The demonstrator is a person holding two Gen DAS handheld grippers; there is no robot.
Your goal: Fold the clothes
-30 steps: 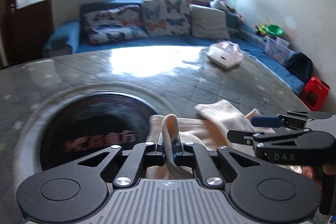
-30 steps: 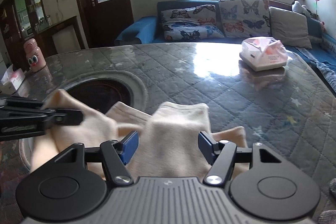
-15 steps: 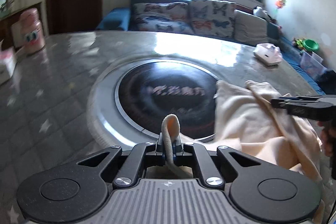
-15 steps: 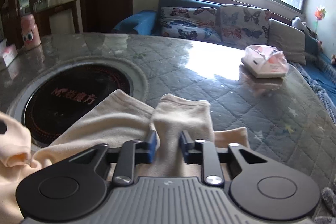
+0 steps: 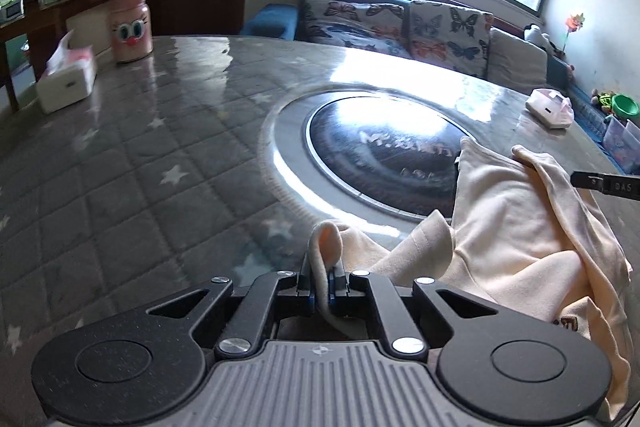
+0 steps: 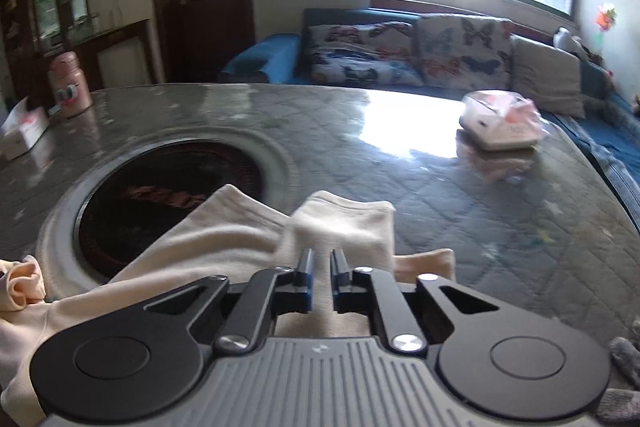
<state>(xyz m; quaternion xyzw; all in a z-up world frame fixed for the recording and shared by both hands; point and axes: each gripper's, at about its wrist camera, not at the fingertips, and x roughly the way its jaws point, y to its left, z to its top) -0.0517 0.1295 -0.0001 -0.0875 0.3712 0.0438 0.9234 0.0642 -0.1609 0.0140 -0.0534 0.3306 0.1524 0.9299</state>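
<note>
A cream garment (image 5: pixel 516 227) lies bunched on the quilted grey table (image 5: pixel 132 163), partly over the round dark cooktop (image 5: pixel 384 151). My left gripper (image 5: pixel 322 279) is shut on a fold of the garment's edge, which loops up between the fingers. In the right wrist view the garment (image 6: pixel 224 239) spreads under my right gripper (image 6: pixel 320 267). Its jaws stand nearly closed with a narrow gap, just over a sleeve (image 6: pixel 348 223); I cannot tell whether cloth is pinched. The right gripper's finger shows in the left wrist view (image 5: pixel 604 183) at the right edge.
A pink bottle (image 5: pixel 130 23) and a white tissue box (image 5: pixel 68 79) stand at the far left of the table. Another tissue box (image 6: pixel 500 123) sits at the far right. A blue sofa with butterfly cushions (image 5: pixel 396 27) runs behind the table.
My left gripper pulled the garment edge leftward and back, stretching the cloth across the cooktop. My right gripper's jaws went from wide open to nearly closed over the sleeve.
</note>
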